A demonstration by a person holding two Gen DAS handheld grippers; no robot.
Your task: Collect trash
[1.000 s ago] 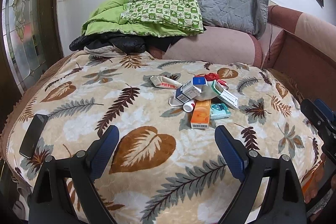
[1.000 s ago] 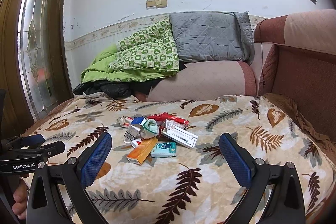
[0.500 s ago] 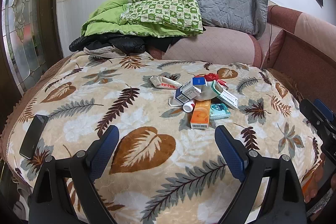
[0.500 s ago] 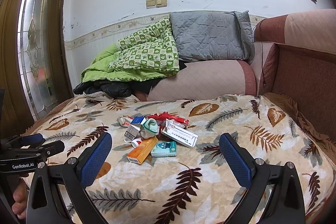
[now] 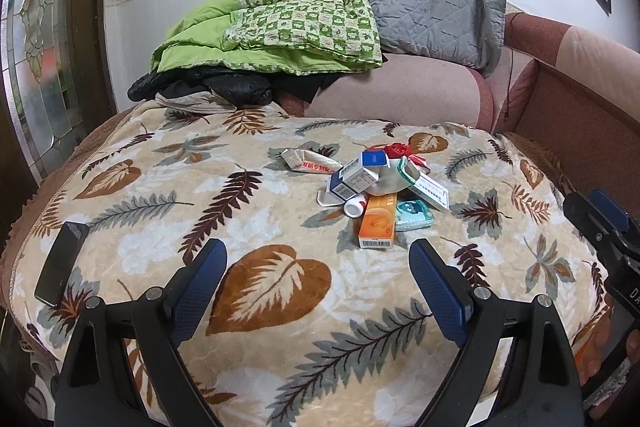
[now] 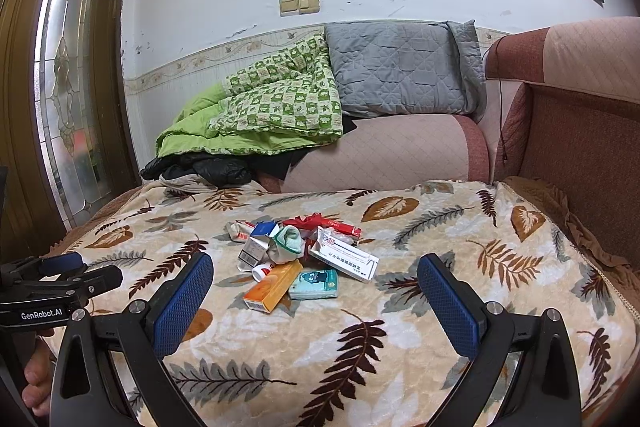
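Observation:
A small heap of trash lies on the leaf-patterned blanket (image 5: 256, 219): an orange box (image 5: 377, 223), a teal packet (image 5: 414, 213), a blue-and-white box (image 5: 358, 175), a long white box (image 5: 430, 189), a crumpled tube (image 5: 308, 163), a small white bottle (image 5: 354, 206) and a red wrapper (image 5: 398, 149). The same heap shows in the right wrist view, with the orange box (image 6: 274, 285) and teal packet (image 6: 314, 283) nearest. My left gripper (image 5: 318, 277) is open and empty, short of the heap. My right gripper (image 6: 316, 293) is open and empty, its jaws wide either side of the heap's near edge.
A black phone (image 5: 62, 263) lies at the blanket's left edge. A green quilt (image 5: 280, 31), grey pillow (image 5: 428, 15) and dark jacket (image 5: 212, 89) are piled at the back. A sofa arm (image 6: 580, 131) rises on the right. A glass door (image 6: 68, 87) stands at the left.

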